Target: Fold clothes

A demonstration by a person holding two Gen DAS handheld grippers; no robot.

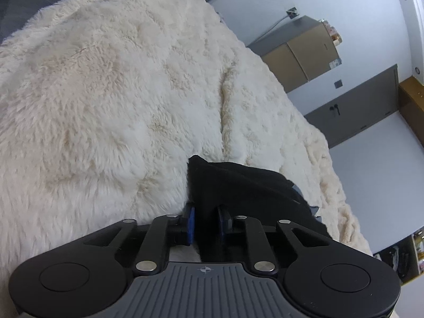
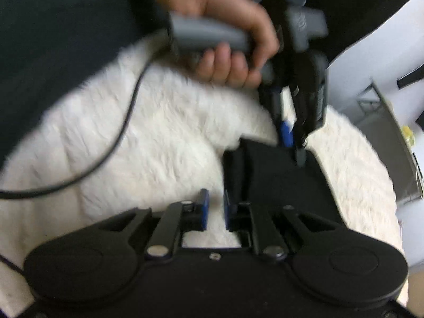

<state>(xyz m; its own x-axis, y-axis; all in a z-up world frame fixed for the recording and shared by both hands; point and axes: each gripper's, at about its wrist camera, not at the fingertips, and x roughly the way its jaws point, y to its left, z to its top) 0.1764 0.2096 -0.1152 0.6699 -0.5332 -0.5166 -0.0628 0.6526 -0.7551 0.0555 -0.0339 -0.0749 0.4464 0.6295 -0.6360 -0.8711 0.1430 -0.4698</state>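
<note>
Black garment (image 1: 238, 185), folded, lying on a cream fluffy blanket (image 1: 106, 92). Left gripper (image 1: 206, 221): fingers narrow, black cloth between them, grip uncertain. Right gripper (image 2: 215, 209): fingers narrow, empty, beside the garment's edge.

Black garment (image 1: 238, 185) on a cream-white fluffy blanket (image 1: 106, 92) — blue pads (image 1: 189, 220) — plain, no pattern
</note>
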